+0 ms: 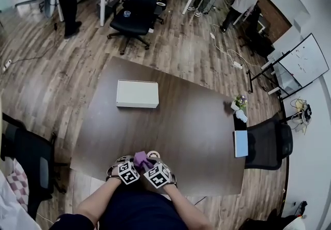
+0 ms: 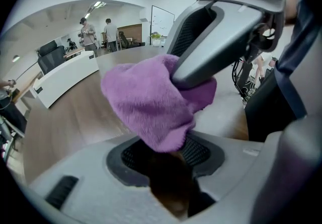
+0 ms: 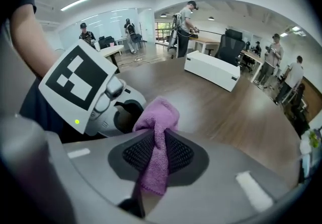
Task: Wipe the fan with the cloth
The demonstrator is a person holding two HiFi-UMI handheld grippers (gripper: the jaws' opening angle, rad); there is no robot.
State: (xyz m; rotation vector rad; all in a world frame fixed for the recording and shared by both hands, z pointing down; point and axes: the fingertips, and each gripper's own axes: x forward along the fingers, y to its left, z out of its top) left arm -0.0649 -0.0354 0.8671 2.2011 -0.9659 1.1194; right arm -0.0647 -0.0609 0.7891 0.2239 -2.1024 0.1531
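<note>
- While the two grippers meet over the table's [image 1: 191, 120] near edge, the head view shows left gripper [image 1: 130, 163] and right gripper [image 1: 151, 164] sharing one purple cloth [image 1: 140, 159]; one white box [image 1: 137, 93] lies well apart, and no fan is recognisable.
- Left gripper view: its jaws pinch the cloth's lower end, probably steadying it.
- Right gripper view: its jaws press together on a fold, likely regripping for wiping.

Wood floor [image 1: 176, 53], brown table [image 1: 181, 120], black office chair [image 1: 135, 6]
</note>
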